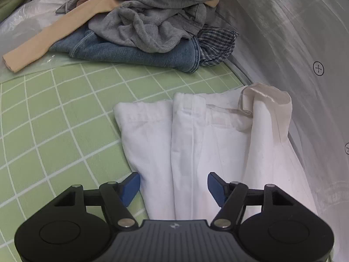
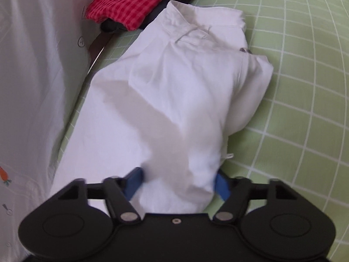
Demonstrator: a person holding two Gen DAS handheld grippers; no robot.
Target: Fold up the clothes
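Observation:
White trousers [image 1: 196,135] lie lengthwise on the green checked sheet [image 1: 54,113], leg hems at the far end in the left wrist view, one hem standing up. In the right wrist view the same white trousers [image 2: 174,91] show their waistband end, with cloth bunched up. My left gripper [image 1: 173,187] is open just above the white cloth, holding nothing. My right gripper [image 2: 178,181] is open with a fold of the white cloth lying between its blue fingers [image 2: 135,181].
A pile of unfolded clothes [image 1: 148,21] with grey tops, blue jeans, a checked shirt and a beige piece lies at the far end. A red checked garment [image 2: 130,2] over dark clothes lies beyond the trousers. A white wall cover [image 1: 294,43] runs along the bed's side.

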